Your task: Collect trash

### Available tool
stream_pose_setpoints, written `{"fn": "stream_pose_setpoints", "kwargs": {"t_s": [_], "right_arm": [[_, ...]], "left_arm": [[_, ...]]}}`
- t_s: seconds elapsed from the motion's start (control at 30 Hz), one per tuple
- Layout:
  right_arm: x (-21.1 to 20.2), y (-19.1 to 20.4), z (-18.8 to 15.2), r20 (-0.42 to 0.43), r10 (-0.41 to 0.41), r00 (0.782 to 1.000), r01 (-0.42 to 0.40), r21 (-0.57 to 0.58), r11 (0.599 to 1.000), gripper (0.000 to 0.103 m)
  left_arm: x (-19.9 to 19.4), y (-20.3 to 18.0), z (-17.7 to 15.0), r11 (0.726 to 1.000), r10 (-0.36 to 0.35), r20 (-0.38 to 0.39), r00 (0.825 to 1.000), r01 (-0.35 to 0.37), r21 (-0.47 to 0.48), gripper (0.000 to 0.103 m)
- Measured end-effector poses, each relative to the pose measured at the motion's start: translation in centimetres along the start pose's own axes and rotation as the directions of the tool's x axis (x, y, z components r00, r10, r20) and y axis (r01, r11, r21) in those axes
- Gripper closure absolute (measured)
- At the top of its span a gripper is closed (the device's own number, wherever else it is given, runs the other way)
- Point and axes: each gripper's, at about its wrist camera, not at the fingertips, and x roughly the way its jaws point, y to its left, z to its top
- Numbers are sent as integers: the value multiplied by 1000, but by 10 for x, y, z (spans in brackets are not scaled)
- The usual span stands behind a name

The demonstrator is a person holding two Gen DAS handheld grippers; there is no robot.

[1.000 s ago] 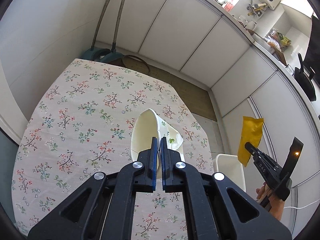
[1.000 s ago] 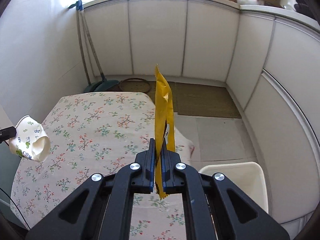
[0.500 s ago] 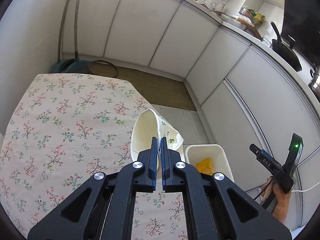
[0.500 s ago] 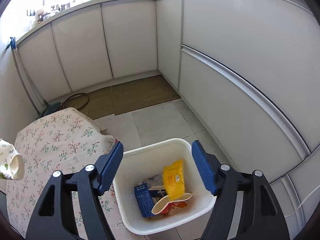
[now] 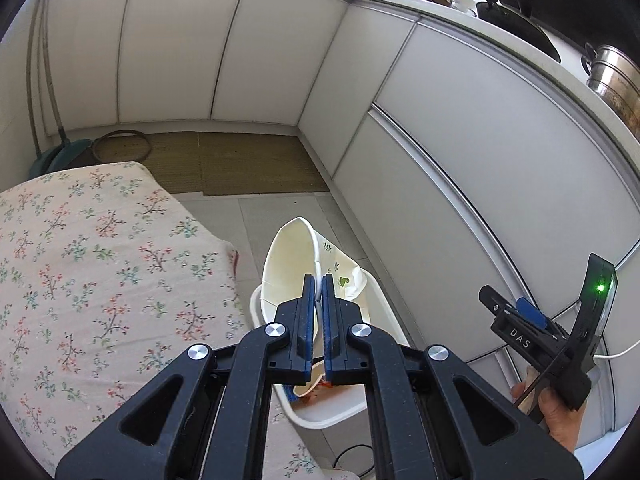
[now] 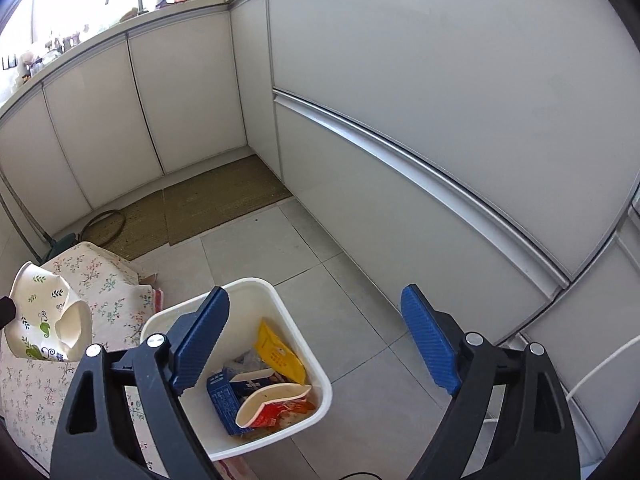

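Note:
My left gripper (image 5: 316, 284) is shut on a crushed white paper cup (image 5: 292, 264) with a green leaf print, held over the near rim of the white trash bin (image 5: 384, 312). The cup also shows at the left of the right wrist view (image 6: 44, 320). My right gripper (image 6: 316, 328) is open and empty above the bin (image 6: 292, 312). The bin holds a yellow wrapper (image 6: 280, 354), a blue carton (image 6: 224, 400) and a red and white cup (image 6: 272, 404). The right gripper also shows at the right of the left wrist view (image 5: 516, 316).
The table with a floral cloth (image 5: 92, 280) stands left of the bin. White cabinet fronts (image 6: 440, 120) run along the back and right. A brown mat (image 5: 240, 164) lies on the tiled floor. A broom and dustpan (image 5: 60, 152) lean in the far left corner.
My right gripper opened and dropped the yellow wrapper into the bin. My left gripper carried the paper cup right, from over the table to over the bin.

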Motion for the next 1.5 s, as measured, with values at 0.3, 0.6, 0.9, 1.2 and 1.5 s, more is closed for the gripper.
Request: {"fn": "stream_pose_setpoints", "kwargs": {"t_s": [0.3, 0.6, 0.9, 1.2, 1.5], "right_arm": [[16, -25, -2, -34, -26, 999, 27, 37, 999, 15], [13, -28, 1, -16, -37, 999, 38, 30, 999, 15], [-33, 21, -2, 72, 41, 997, -39, -29, 999, 13], [-139, 88, -61, 231, 158, 960, -133, -120, 984, 7], [-202, 149, -133, 301, 203, 932, -166, -146, 975, 7]], "left_arm": [[49, -45, 4, 997, 3, -46, 999, 0, 76, 99], [64, -51, 1, 993, 47, -74, 996, -39, 109, 55], [-36, -29, -6, 948, 258, 179, 949, -285, 143, 7], [-153, 13, -59, 885, 413, 364, 834, -462, 54, 7], [-227, 71, -123, 832, 540, 392, 745, -545, -110, 7]]}}
